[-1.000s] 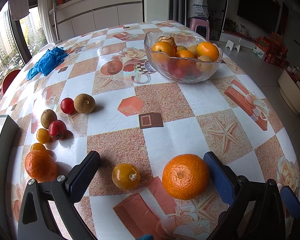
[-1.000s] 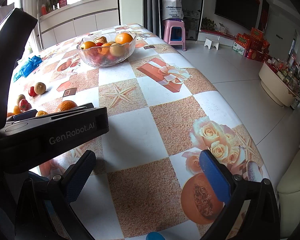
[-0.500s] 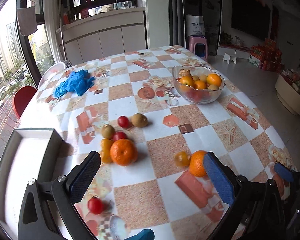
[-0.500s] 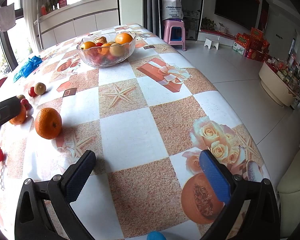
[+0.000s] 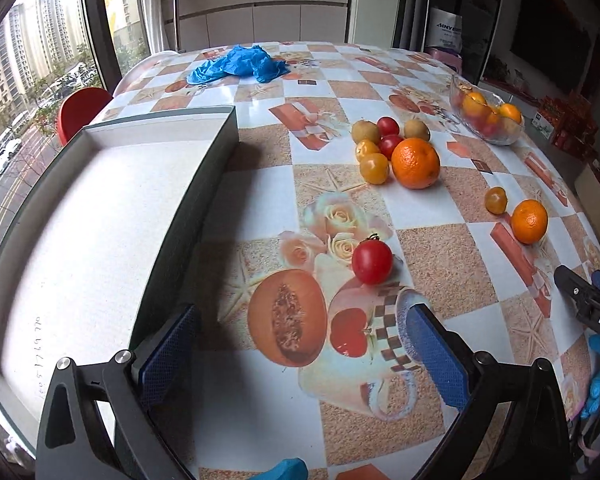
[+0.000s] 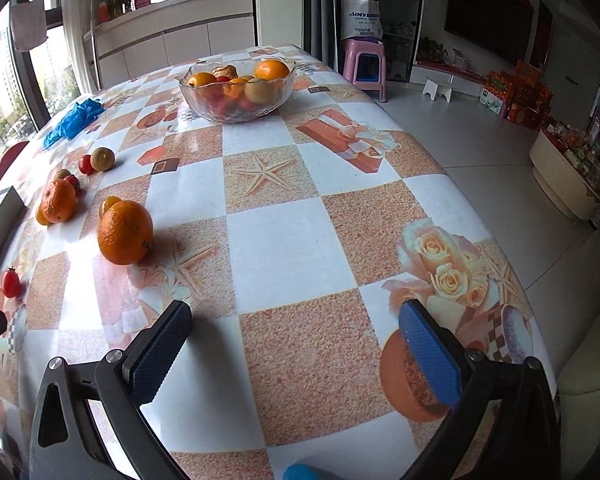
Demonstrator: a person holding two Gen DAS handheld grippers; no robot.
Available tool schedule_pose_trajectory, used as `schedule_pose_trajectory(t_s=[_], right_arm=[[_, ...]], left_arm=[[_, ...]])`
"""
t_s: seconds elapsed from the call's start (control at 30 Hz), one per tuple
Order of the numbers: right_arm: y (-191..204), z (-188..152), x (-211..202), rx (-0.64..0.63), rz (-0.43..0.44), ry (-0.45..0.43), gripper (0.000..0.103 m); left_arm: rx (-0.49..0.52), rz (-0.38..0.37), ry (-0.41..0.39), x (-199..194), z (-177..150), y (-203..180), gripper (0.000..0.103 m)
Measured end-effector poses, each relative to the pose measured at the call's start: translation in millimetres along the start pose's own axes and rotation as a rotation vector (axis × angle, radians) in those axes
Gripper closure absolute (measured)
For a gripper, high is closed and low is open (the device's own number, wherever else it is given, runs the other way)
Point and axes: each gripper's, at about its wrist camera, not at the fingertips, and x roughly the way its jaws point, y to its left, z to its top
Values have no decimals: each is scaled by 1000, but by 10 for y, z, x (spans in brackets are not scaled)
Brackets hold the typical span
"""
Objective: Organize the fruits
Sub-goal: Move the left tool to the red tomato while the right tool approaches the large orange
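My left gripper (image 5: 300, 350) is open and holds nothing, low over the near table edge. A red tomato (image 5: 372, 261) lies just ahead of it. Farther off, a big orange (image 5: 415, 163) sits among small yellow, red and brown fruits (image 5: 374, 148). A second orange (image 5: 529, 221) and a small yellow fruit (image 5: 495, 200) lie to the right. An empty grey tray (image 5: 100, 216) fills the left side. My right gripper (image 6: 296, 354) is open and empty over bare cloth, with an orange (image 6: 125, 232) ahead to its left. A glass bowl (image 6: 238, 90) of fruit stands far back.
A blue plastic bag (image 5: 240, 65) lies at the table's far end. A red chair (image 5: 82, 110) stands beyond the tray. A pink stool (image 6: 364, 66) is on the floor past the table. The floor drops away to the right.
My left gripper has pulled far back and swung left, so the tray and the near tomato now fill its view. The right gripper's view has hardly changed.
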Motion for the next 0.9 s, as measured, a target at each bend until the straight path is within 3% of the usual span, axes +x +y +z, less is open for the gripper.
schedule_pose_trajectory(t_s=[0.23, 0.5, 0.9], right_arm=[[189, 12, 19, -46, 42, 34, 0], [251, 45, 59, -53, 54, 35, 0], [434, 160, 148, -84, 78, 51, 0]], left_arm=[[83, 23, 14, 158, 120, -305, 0], [43, 2, -21, 248, 147, -294, 0], [40, 4, -10, 264, 181, -299, 0]])
